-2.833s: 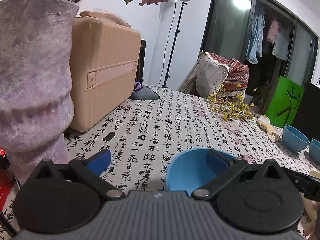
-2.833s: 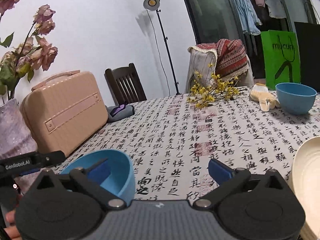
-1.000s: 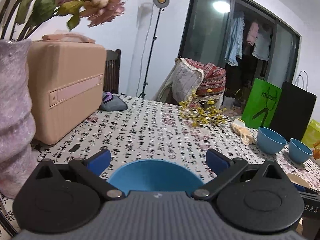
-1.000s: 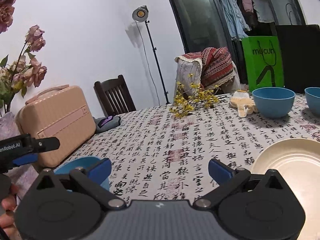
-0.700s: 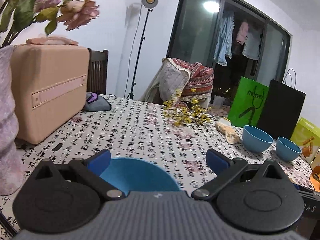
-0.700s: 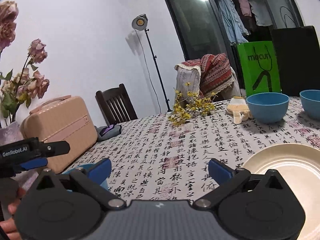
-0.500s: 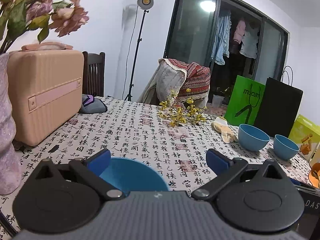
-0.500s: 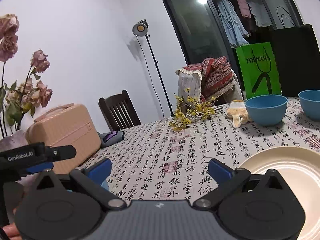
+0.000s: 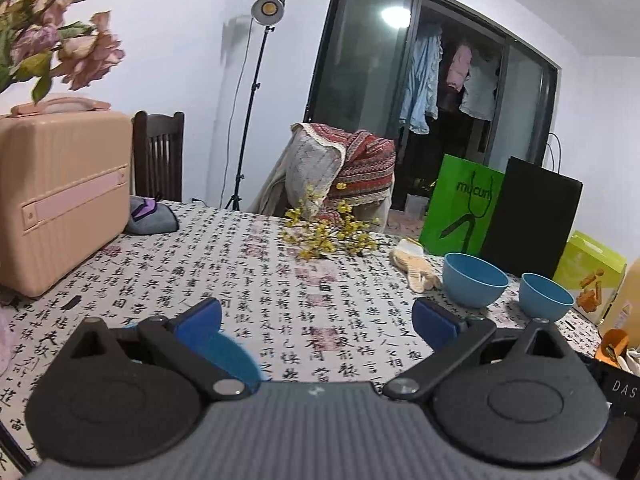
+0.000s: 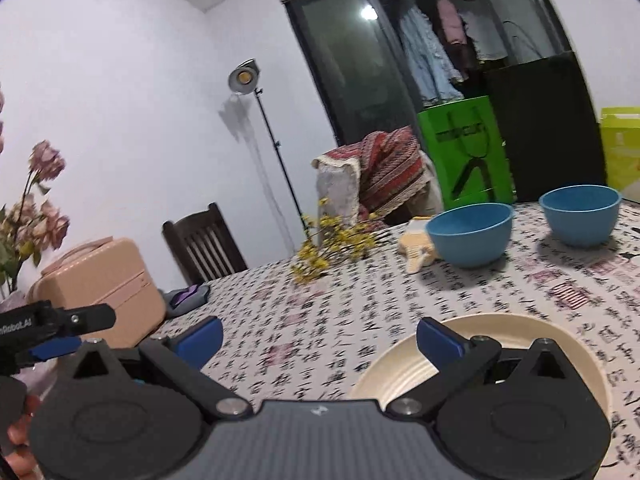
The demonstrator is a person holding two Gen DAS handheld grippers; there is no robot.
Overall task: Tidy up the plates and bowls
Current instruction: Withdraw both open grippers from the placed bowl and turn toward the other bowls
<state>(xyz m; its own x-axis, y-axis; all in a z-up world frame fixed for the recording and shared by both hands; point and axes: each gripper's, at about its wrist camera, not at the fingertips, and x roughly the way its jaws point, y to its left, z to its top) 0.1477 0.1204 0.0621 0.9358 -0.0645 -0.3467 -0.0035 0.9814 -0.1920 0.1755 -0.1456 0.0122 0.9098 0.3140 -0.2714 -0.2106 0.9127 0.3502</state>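
Observation:
My left gripper is open above the patterned tablecloth. A blue bowl sits low under its left finger, mostly hidden by the gripper body. Two more blue bowls, a larger one and a smaller one, stand at the far right of the table; the right wrist view shows them too, larger and smaller. My right gripper is also open, with nothing between its fingers. Its right finger hangs over the near rim of a cream plate. The left gripper's tip shows at the left edge.
A pink suitcase and a vase of dried flowers stand at the left. Yellow flower sprigs and a cream brush lie mid-table. A green bag, black bag and yellow box line the far right.
The left gripper has swung to the right, so the near blue bowl has slid from between its fingers to under the left one. The right gripper has moved over the cream plate.

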